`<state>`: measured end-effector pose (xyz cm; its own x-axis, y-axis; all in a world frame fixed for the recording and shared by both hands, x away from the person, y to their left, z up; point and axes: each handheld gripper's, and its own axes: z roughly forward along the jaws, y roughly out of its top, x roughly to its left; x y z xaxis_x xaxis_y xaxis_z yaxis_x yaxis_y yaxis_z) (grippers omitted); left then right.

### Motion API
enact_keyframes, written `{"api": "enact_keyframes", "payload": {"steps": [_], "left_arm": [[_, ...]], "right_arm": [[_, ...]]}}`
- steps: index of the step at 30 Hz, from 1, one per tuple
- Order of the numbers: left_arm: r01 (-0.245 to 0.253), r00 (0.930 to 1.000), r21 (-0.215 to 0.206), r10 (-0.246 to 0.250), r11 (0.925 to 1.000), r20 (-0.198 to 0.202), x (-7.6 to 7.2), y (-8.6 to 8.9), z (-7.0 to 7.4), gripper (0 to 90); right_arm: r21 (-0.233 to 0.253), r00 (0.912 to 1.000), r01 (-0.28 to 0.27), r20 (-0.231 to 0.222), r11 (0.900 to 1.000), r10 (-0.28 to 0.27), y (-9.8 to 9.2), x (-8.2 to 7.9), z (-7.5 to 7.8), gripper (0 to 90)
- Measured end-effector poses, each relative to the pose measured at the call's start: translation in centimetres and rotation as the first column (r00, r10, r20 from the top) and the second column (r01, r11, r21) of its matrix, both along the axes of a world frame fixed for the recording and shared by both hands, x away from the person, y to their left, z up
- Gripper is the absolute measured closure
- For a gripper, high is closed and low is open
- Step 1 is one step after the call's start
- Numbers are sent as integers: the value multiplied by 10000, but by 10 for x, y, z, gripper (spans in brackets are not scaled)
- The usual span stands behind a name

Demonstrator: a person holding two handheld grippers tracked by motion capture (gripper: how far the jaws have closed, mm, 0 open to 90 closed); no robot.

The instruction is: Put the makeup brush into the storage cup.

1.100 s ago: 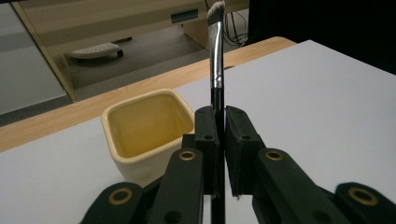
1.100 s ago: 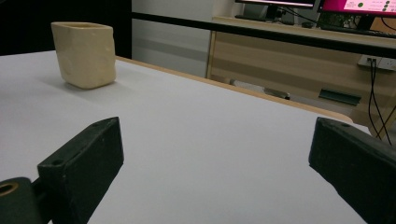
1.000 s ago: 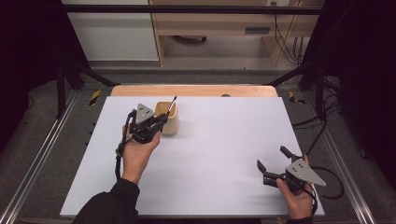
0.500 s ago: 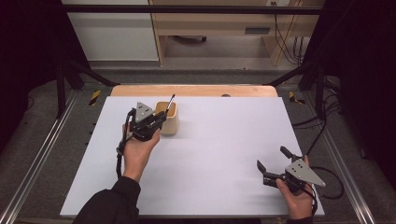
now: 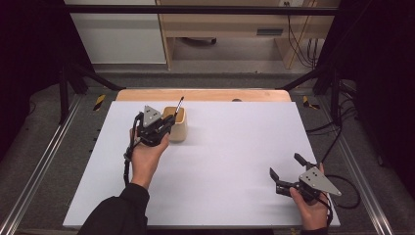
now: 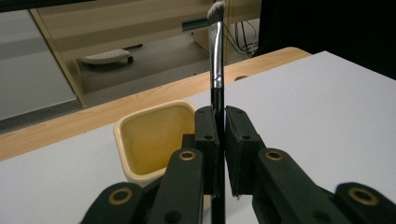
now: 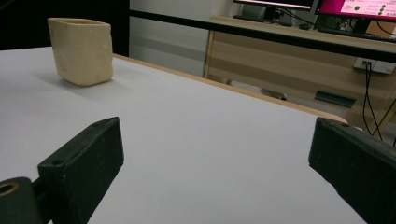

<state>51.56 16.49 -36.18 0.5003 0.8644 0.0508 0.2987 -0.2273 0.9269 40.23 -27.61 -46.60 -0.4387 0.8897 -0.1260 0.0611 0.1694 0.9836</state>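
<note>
Left tool (image 5: 169, 125) clamped on a makeup brush (image 6: 215, 56), jaws drawn nearly together with only the thin black handle between them. Brush upright in the left gripper view, grey bristles at the top, silver ferrule below them, handle running down between the jaws and out of the bottom of the frame. Held at the near rim of a cream cup (image 5: 176, 123), just beside it in the high view; from the left gripper view, cup (image 6: 152, 135) open-mouthed and empty inside, sitting to the left of the jaws and slightly behind them. Hard to tell whether the lower end of the handle touches the cup or hangs clear of it. Left hand (image 5: 146, 154) wrapped round the tool body, dark sleeve behind it.

Right tool (image 5: 287, 172) spread wide, holding nothing, low over the white table (image 5: 235, 147) near its front right corner, well apart from the cup. In the right gripper view, both black jaws far out at the frame's edges with bare table surface between them, and the cup (image 7: 83, 44) standing upright at the far left. Right hand (image 5: 311, 208) gripping the tool from below.
</note>
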Motion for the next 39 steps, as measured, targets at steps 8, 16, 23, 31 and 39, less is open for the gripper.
{"api": "enact_keyframes", "payload": {"steps": [8,16,23,31,39], "left_arm": [[-15,10000,3,15,10000,82,2,-1,2,840],[-34,9998,53,33,10000,188,4,-2,6,840],[-47,9996,63,45,10000,264,7,-3,9,840],[-76,9995,49,75,10000,304,10,-3,12,840],[-104,9994,24,104,9999,339,15,-3,13,840]], "right_arm": [[-27,10000,15,28,10000,-15,0,0,0,35],[-27,10000,9,41,10000,-9,0,0,0,36],[-30,10000,-7,13,10000,7,0,0,0,37],[-30,10000,-8,21,10000,9,0,0,0,37],[-35,10000,-10,26,10000,10,0,0,0,37]]}}
